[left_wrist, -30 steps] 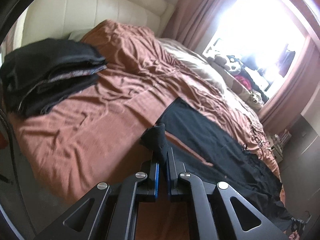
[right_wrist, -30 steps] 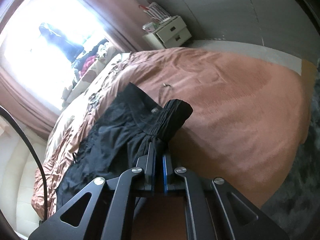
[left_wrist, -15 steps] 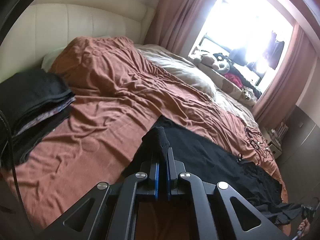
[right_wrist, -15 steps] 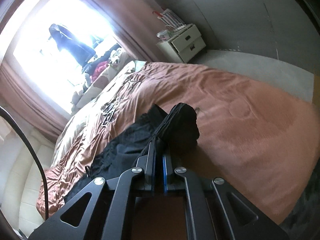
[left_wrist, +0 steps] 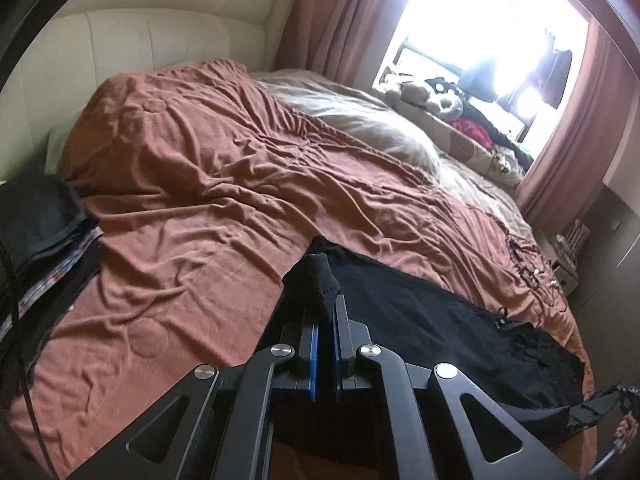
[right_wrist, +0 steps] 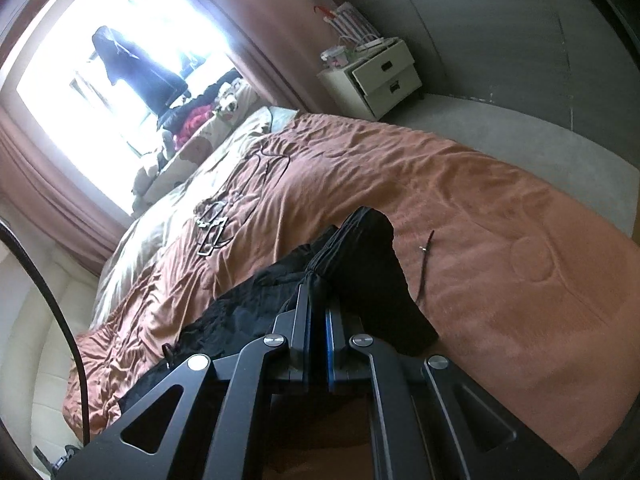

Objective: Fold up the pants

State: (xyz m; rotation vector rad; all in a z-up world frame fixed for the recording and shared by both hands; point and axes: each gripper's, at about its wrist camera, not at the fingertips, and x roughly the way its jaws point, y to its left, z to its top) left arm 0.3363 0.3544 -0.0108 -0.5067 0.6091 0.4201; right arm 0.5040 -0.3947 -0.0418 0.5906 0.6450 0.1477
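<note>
Gripping black pants (left_wrist: 420, 320) | left gripper (left_wrist: 325, 312) clamped | right gripper (right_wrist: 318, 300) clamped

Home bedroom. Big bed (left_wrist: 192, 208) with rumpled rust-brown cover ahead of the jaws, cream padded headboard (left_wrist: 132, 44) beyond it. Bright window (left_wrist: 492, 40) with mauve curtains (left_wrist: 340, 12) far side, soft toys (left_wrist: 424, 94) along the sill. White two-drawer nightstand (right_wrist: 380, 76) by the grey wall, carpet (right_wrist: 520, 136) beside the bed.
</note>
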